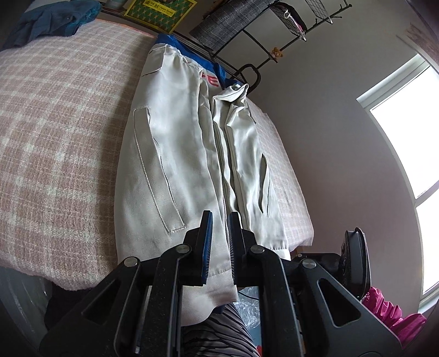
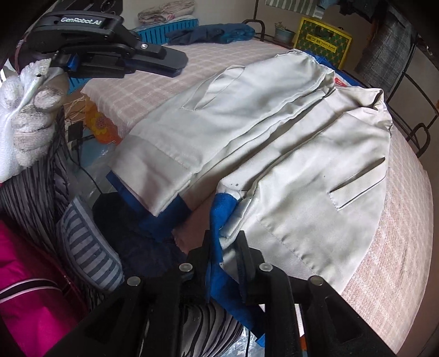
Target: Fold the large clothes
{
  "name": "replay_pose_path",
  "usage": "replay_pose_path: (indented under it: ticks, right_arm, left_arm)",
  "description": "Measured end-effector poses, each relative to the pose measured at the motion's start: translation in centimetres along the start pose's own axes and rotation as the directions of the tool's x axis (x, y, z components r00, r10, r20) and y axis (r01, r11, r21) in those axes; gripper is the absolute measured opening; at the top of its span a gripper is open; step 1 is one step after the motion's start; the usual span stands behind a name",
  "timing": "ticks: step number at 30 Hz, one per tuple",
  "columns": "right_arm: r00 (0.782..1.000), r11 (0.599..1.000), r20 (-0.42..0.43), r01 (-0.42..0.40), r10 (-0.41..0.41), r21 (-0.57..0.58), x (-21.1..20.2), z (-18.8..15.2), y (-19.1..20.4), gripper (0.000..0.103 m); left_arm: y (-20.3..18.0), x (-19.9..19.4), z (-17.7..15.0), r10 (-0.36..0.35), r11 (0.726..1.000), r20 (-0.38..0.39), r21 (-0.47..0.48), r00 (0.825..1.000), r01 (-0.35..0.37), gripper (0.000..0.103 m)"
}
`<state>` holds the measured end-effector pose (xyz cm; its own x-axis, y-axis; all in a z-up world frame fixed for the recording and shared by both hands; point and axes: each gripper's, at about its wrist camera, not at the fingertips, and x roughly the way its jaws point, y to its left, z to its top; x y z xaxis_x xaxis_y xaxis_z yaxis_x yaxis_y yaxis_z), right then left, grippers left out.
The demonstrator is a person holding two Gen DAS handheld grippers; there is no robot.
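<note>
**Two grippers at the jacket's near hem**

Spread lengthwise over a pink checked blanket (image 1: 63,123): pale grey jacket (image 1: 175,153), welt pockets up, blue lining peeking out at collar and hem, near hem hanging just past the bed's edge. Left gripper (image 1: 221,217) clenched almost shut above that hem. Looks bare at the tips from the right wrist view, and is held by a white-gloved hand (image 2: 24,118). Right gripper (image 2: 225,239) pointing steeply down at the other hem corner, jaws parted a little. Blue-lined corner standing between them, pads apparently not squeezing it. Beyond the jacket, at the bed's far end: a crumpled dark blue garment (image 1: 52,22) and a yellow box (image 1: 160,12).
</note>
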<state>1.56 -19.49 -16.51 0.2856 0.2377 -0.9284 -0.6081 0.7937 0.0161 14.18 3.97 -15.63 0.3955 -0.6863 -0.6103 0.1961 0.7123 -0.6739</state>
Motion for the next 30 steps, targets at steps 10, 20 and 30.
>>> replay_pose_path:
  ticks: [10, 20, 30]
  right_arm:
    - [0.976, 0.972, 0.176, -0.160, 0.129, 0.172, -7.1, 3.0, -6.4, 0.034]
    - [0.975, 0.918, 0.212, -0.028, -0.061, 0.395, -6.1, 10.1, -20.1, 0.045]
    - [0.978, 0.878, 0.114, 0.102, -0.174, 0.468, 1.2, 17.6, -29.9, 0.045]
  left_arm:
    - [-0.3, 1.3, 1.8, -0.010, 0.999, -0.037, 0.042, 0.999, 0.012, 0.008]
    - [-0.6, 2.7, 5.3, -0.026, 0.994, -0.055, 0.108, 0.998, 0.032, 0.009]
    - [2.6, 3.2, 7.8, -0.044, 0.998, -0.039, 0.044, 0.998, 0.046, 0.009]
